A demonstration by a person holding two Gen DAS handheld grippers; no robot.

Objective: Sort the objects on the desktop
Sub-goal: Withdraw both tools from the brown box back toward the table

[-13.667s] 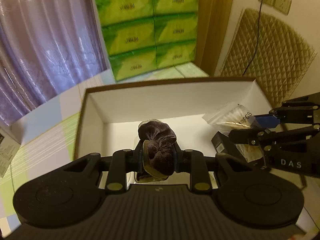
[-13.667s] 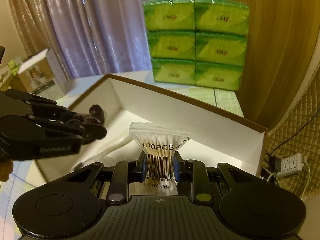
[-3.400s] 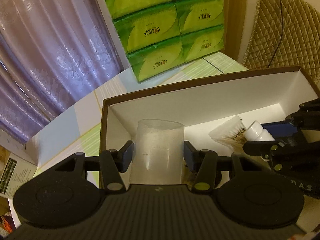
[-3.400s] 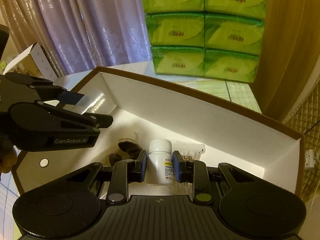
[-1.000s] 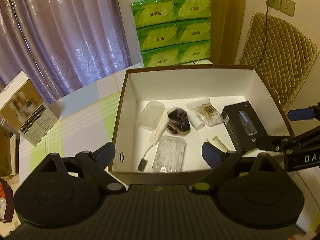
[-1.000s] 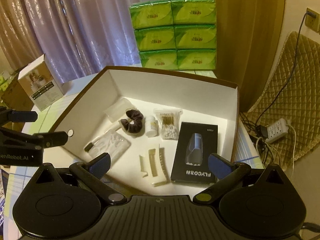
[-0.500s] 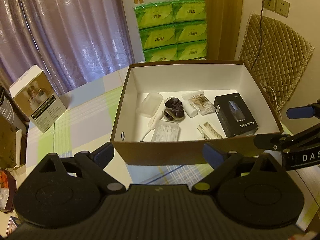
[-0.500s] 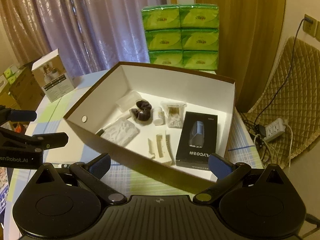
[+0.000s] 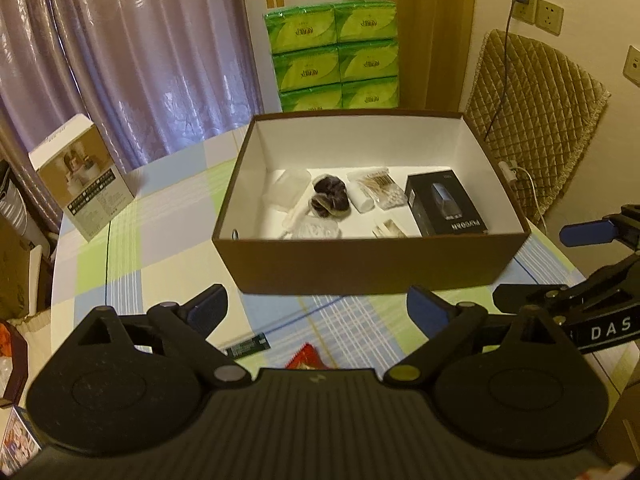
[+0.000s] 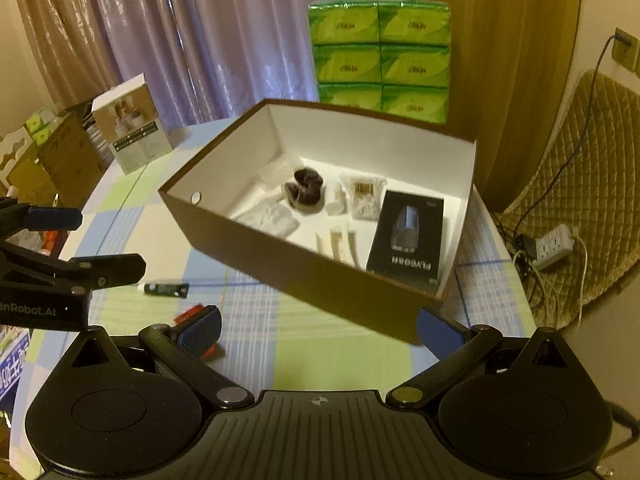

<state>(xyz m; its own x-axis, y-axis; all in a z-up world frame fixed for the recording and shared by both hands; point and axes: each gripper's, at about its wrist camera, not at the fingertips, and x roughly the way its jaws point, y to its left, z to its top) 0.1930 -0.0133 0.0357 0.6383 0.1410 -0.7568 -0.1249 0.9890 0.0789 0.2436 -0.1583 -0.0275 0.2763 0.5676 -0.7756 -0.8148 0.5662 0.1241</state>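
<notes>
A brown cardboard box with a white inside stands on the checked tablecloth. In it lie a dark scrunchie, a bag of cotton swabs, a small white bottle, a clear cup, a clear plastic pack, cream clips and a black carton. My left gripper and right gripper both hang open and empty in front of the box. On the cloth lie a small dark tube and a red packet.
A stack of green tissue packs stands behind the box. A white and tan carton stands at the table's left. A quilted chair and a power strip are on the right. Cardboard boxes sit beyond the left edge.
Both grippers have drawn back and away from the box, so more tablecloth shows in front of it. The dark tube and red packet have come into view. Both stay open.
</notes>
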